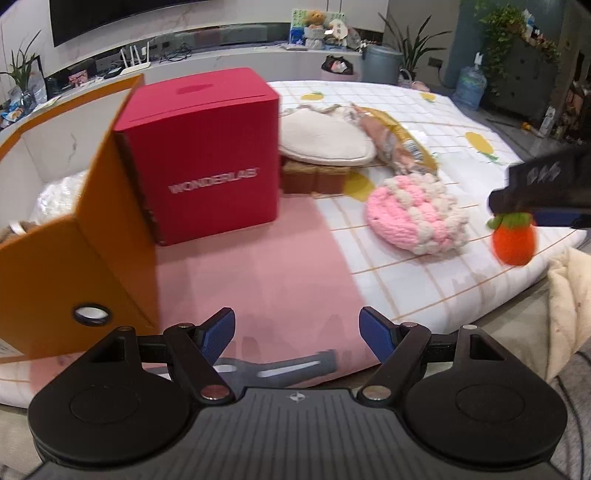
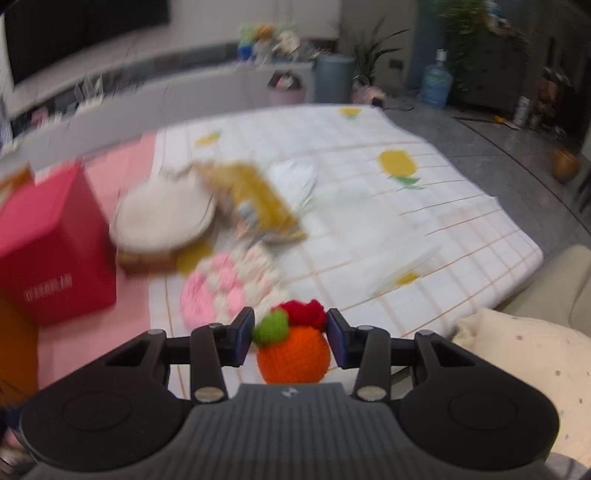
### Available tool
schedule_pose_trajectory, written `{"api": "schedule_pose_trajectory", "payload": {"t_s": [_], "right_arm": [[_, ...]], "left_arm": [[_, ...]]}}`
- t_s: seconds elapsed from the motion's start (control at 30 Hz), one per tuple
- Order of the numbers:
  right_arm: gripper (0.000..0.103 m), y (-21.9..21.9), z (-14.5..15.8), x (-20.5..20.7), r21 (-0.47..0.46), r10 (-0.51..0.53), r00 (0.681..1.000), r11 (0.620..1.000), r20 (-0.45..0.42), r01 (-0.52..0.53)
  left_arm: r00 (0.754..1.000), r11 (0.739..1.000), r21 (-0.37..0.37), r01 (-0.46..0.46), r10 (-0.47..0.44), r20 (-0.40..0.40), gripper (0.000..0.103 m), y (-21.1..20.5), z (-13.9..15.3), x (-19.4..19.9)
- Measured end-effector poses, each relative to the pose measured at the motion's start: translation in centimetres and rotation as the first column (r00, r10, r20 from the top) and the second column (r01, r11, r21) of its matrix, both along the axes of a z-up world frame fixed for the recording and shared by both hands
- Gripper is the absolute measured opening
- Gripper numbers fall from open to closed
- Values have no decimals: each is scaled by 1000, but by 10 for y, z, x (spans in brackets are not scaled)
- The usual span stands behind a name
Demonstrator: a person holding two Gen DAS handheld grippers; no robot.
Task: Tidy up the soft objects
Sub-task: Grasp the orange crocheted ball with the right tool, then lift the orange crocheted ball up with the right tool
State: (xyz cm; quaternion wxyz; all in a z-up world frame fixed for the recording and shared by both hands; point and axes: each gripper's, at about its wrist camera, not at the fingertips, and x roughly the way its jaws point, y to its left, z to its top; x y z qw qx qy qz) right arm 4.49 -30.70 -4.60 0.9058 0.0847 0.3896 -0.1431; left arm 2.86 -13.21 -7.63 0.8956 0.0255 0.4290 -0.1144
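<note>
On checked quilt (image 2: 424, 229) (lemon print), pink mat (image 1: 258, 280), television (image 1: 147, 14) behind

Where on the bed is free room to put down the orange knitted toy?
The pink strip before the red box lies bare, and the white grid sheet right of the pink-and-cream knitted pad is open. It is crowded behind that pad, around the cream cushion. The right gripper holds the toy.

right wrist view is motion-blurred: lettering on red box (image 2: 55, 251) unreadable, cream pad (image 2: 162, 218) and yellow item (image 2: 258, 199) smeared. orange box (image 1: 74, 254) cut off by left edge in left wrist view, contents mostly hidden. grey thing (image 1: 295, 365) partly behind left gripper (image 1: 297, 328).
</note>
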Motion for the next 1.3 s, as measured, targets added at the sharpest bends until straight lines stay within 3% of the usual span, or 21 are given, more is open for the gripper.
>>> {"api": "schedule_pose_trajectory", "payload": {"t_s": [0.13,0.27,0.3,0.33,0.37,0.4,0.5,0.57,0.63,0.77,0.87,1.0,1.17,1.3], "right_arm": [[42,-22,13,-13,27,-76,996,997,52,74],[41,-35,16,-19,68,-86,994,994,73,81],[38,-38,14,-19,83,-82,994,994,69,77],[25,-41,10,-18,103,-75,996,992,55,69],[19,-45,7,-17,125,-72,997,990,34,67],[20,-49,3,-17,145,-76,997,987,23,72],[29,-66,7,-27,205,-82,995,976,48,71],[48,-79,15,-38,214,-82,994,975,67,66],[55,-91,23,-44,186,-56,997,981,43,47],[60,-106,22,-34,160,161,986,975,-41,-153],[60,-112,-1,-14,241,300,935,937,-187,-253],[57,-98,-17,3,243,455,840,886,-295,-394],[60,-88,-35,30,112,496,748,857,-440,-502],[60,-88,-57,47,141,520,677,835,-521,-533]], "left_arm": [[999,999,-17,50,-49,8,90,-16,-3,-1],[994,995,45,93,-95,54,90,-39,-7,0],[992,993,65,102,-106,61,90,-44,-8,1],[991,990,89,111,-117,66,90,-49,-9,2],[991,987,112,111,-119,68,90,-54,-11,4],[991,986,129,107,-117,67,90,-56,-12,5],[993,987,123,99,-107,54,90,-52,-16,6],[994,989,110,95,-100,40,90,-48,-18,5],[994,989,112,97,-101,31,90,-45,-20,6],[994,991,83,102,-105,26,90,-41,-20,5],[990,988,72,138,-138,-11,90,-41,-26,8],[990,988,70,138,-138,-5,90,-41,-26,6],[992,990,68,126,-126,-6,90,-39,-25,6],[993,992,40,118,-117,-16,90,-35,-23,9]]}}
